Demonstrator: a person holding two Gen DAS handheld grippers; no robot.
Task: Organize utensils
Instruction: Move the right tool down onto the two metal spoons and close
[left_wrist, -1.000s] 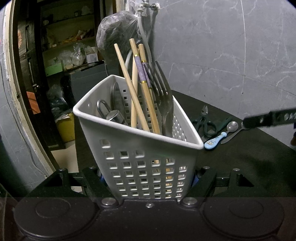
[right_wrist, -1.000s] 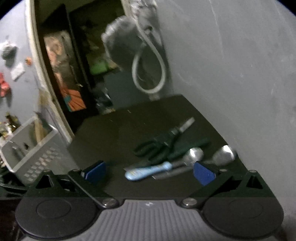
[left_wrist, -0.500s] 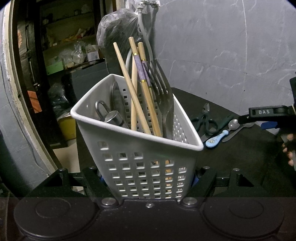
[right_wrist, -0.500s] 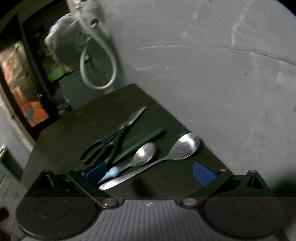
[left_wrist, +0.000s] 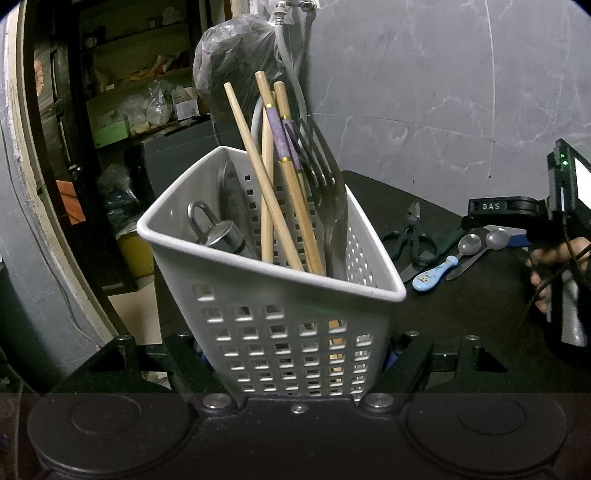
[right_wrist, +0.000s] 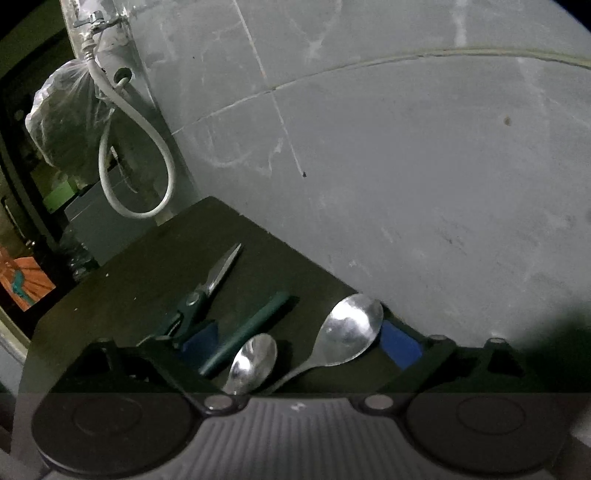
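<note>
Now, left gripper (left_wrist: 295, 354): its jaws are pressing on both sides of the white perforated basket (left_wrist: 280, 332) and are holding it upright.
Basket contents: wooden chopsticks (left_wrist: 266, 177), a fork (left_wrist: 328, 192) and a steel tool with a ring (left_wrist: 218, 232) are standing inside the basket.
Right gripper (right_wrist: 299, 343): its jaws are standing wide and are closing; the large spoon (right_wrist: 347, 336) and the small spoon (right_wrist: 255, 360) are lying between the blue pads (right_wrist: 400, 345), which are not pressing on them.
Beside the basket, to its right: the scissors (left_wrist: 410, 236), the green-handled utensil (right_wrist: 247, 336) and both spoons are lying on the dark table (left_wrist: 461, 314).
Writing: "DAS" is showing on the right gripper's finger (left_wrist: 498, 206).
</note>
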